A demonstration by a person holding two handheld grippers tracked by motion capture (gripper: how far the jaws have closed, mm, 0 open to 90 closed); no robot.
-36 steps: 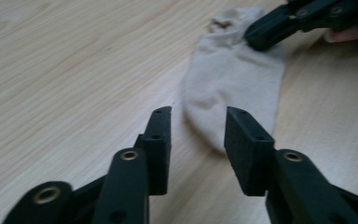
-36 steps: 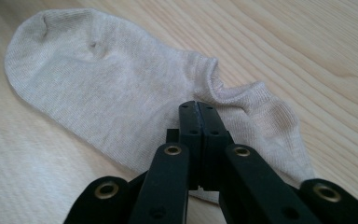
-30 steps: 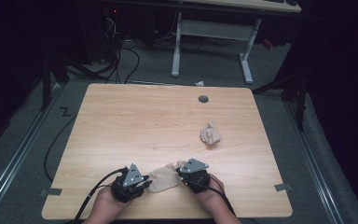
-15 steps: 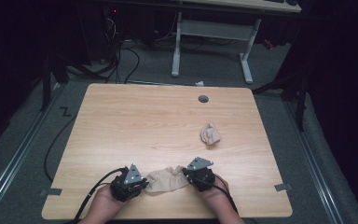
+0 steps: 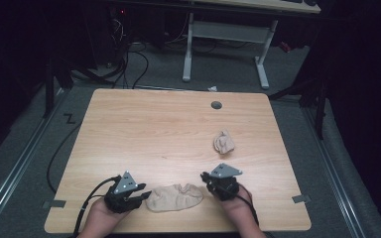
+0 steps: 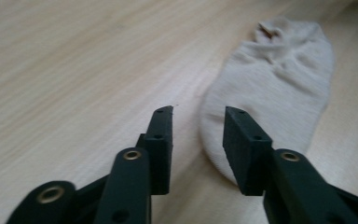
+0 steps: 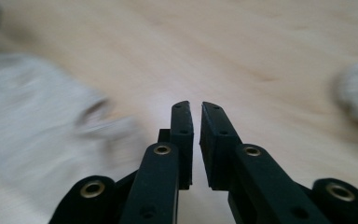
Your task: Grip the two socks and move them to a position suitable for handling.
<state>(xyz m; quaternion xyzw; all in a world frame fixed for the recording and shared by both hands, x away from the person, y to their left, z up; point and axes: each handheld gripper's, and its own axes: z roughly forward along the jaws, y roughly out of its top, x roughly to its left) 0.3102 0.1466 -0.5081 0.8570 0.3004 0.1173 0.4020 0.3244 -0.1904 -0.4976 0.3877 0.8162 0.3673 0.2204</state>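
A: Start at the left tool [image 5: 140, 198]. How do its jaws stand?

B: Parted by a moderate gap, and they have just been opening. In the left gripper view [image 6: 196, 128] nothing is pinched between them; the near end of the beige sock [image 6: 270, 88] lies just past the tips, partly behind the right-hand jaw.

A: And the right tool [image 5: 206, 177]?

B: Its jaws show a narrow slit in the right gripper view [image 7: 196, 114], having just opened a little. Nothing sits in the slit; bare wood lies behind it, and the sock is a pale blur off to the left.

A: Where is the sock on the bench [image 5: 144, 129]?

B: Flat on the wood near the front edge, between the two tools [image 5: 174, 197]. Its left end is just beside the left tool's tips; its right end lies near the right tool but apart from it.

A: Which way does it run?

B: Its long axis lies nearly along the front edge, left to right in the high view, the right end tilted slightly away from the person. The bunched end points towards the right tool; the rounded end points towards the left tool.

A: Anything farther out?

B: A crumpled second sock [image 5: 223, 142] sits well apart, farther up the bench, on the right.
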